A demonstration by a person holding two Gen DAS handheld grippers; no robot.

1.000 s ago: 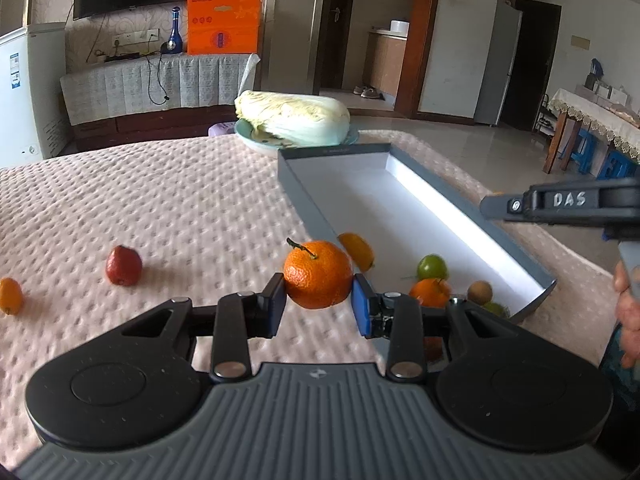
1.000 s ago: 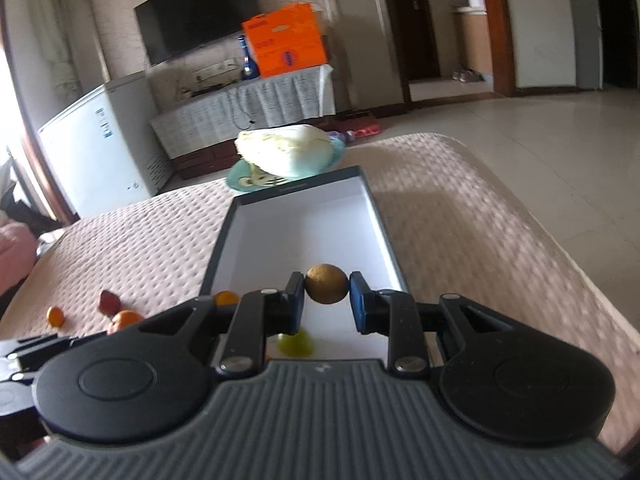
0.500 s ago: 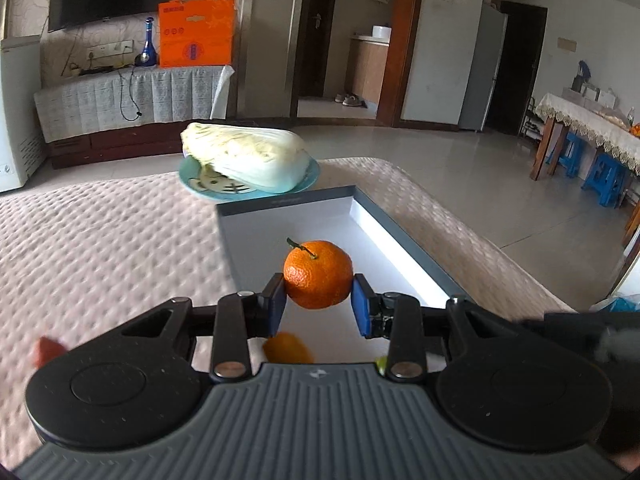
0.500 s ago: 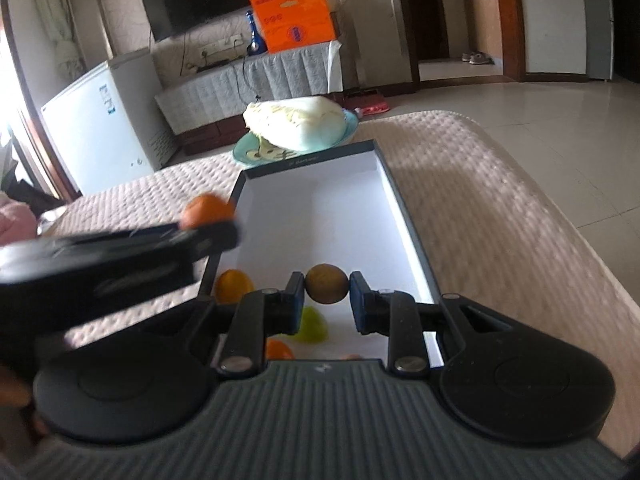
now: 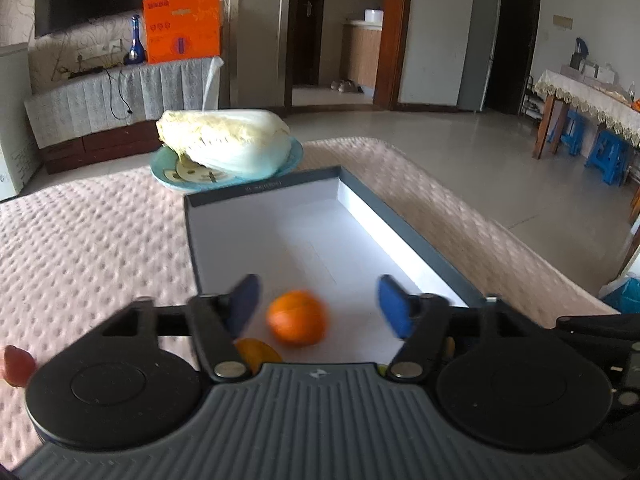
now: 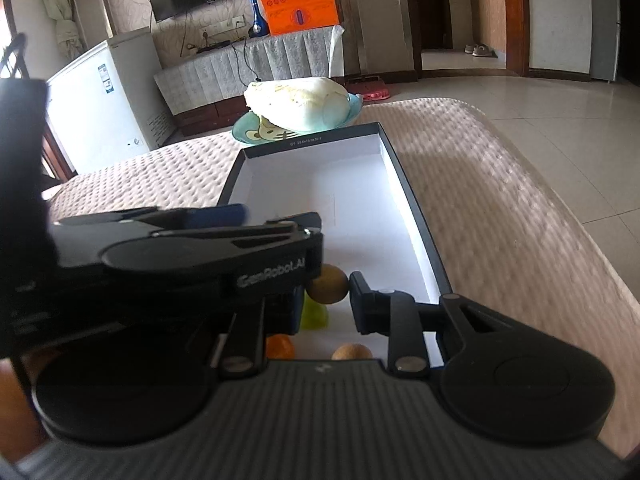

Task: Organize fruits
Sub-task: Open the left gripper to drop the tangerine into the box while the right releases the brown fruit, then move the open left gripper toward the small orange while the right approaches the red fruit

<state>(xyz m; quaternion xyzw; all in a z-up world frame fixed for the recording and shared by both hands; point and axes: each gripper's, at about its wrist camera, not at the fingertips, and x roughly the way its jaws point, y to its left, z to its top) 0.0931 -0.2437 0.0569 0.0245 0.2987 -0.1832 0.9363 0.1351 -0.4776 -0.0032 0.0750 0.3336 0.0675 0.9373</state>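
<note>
My left gripper point(image 5: 320, 304) is open above the near end of the dark-rimmed white box point(image 5: 404, 236). A blurred orange mandarin point(image 5: 297, 322) is below and between its fingers, free of them, over the box floor. Another orange fruit point(image 5: 256, 354) lies in the box beside it. My right gripper point(image 6: 326, 296) is shut on a brown round fruit point(image 6: 329, 283) over the same box point(image 6: 416, 216). The left gripper's body point(image 6: 180, 256) crosses in front and hides the right gripper's left finger. A green fruit point(image 6: 314, 316), an orange one point(image 6: 280, 347) and a brown one point(image 6: 351, 352) lie in the box.
A blue plate point(image 5: 168, 168) with a Chinese cabbage point(image 5: 228, 144) stands just beyond the box's far end. A red fruit point(image 5: 16, 364) lies on the pink bedspread at the left. The bed's right edge point(image 6: 560, 208) drops to the tiled floor.
My left gripper has opened and let go of the mandarin, which has dropped toward the box floor. The right gripper still holds the brown fruit; the left gripper now crosses in front of it.
</note>
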